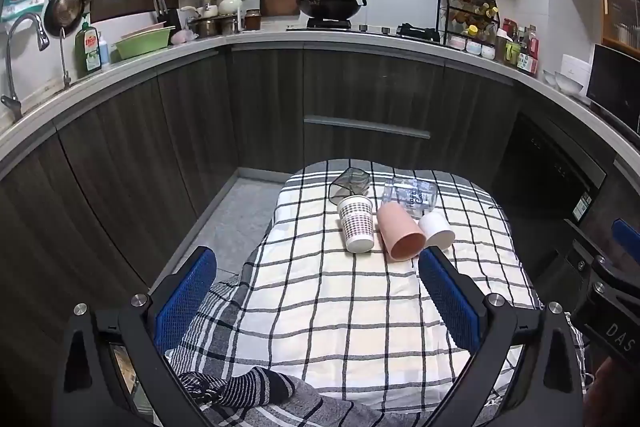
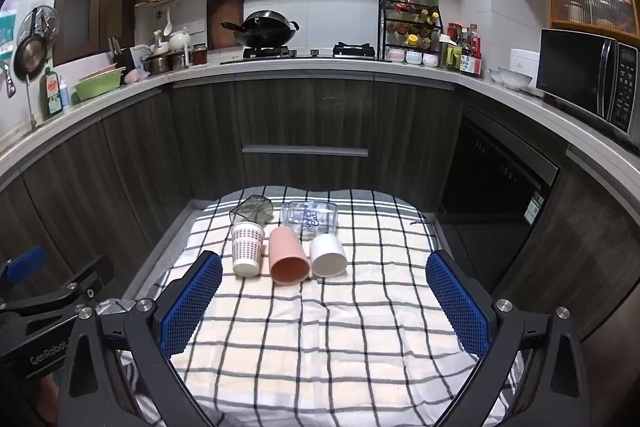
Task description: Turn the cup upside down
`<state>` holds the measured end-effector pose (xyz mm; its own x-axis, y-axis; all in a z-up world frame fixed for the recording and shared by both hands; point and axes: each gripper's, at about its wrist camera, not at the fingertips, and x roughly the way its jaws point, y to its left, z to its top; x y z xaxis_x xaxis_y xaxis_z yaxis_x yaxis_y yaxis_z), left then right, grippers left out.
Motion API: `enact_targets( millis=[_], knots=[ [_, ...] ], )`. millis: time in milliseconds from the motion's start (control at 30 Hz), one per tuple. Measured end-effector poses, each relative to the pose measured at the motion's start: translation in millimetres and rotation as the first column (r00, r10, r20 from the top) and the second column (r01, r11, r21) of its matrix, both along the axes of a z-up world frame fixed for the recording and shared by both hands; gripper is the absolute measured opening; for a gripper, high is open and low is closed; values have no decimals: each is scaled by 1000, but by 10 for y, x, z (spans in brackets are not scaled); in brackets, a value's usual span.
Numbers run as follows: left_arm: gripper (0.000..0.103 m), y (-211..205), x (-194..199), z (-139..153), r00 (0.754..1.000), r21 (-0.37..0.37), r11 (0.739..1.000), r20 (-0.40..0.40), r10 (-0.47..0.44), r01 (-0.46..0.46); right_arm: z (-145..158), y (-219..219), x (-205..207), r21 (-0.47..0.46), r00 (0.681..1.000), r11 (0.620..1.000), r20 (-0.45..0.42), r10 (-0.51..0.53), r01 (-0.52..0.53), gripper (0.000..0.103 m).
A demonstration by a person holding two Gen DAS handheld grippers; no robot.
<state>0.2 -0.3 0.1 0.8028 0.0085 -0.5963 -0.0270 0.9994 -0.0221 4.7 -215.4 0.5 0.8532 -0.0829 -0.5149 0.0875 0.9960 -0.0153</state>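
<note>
Several cups lie on their sides on a checked cloth (image 1: 360,307) (image 2: 340,339). In front are a dotted paper cup (image 1: 356,225) (image 2: 247,248), a pink cup (image 1: 400,233) (image 2: 288,257) and a white cup (image 1: 437,230) (image 2: 328,255). Behind them lie a dark glass (image 1: 348,183) (image 2: 253,207) and a clear printed glass (image 1: 410,193) (image 2: 310,217). My left gripper (image 1: 316,291) is open and empty, short of the cups. My right gripper (image 2: 324,295) is open and empty, just short of the cups.
The cloth covers a small table in front of dark kitchen cabinets (image 2: 304,131). A worktop (image 2: 312,67) with a wok, spice rack and microwave runs behind. The right gripper's body shows at the right edge of the left wrist view (image 1: 608,291). A striped cloth (image 1: 248,387) lies near.
</note>
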Motion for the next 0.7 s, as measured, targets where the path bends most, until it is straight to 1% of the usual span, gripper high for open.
enact_targets(
  millis=[233,300,700],
  knots=[
    [103,-4,-12,-9,1000,-5,1000,6,-3,3,-6,2,-1,-5,1000,1000,-4,3,-3,102],
    [103,-34,-35,31,1000,-4,1000,7,-3,3,13,-19,-24,2,1000,1000,3,-1,1,102],
    [103,-25,-26,62,1000,-3,1000,6,-6,6,-11,13,13,3,1000,1000,1,-1,1,102]
  ],
)
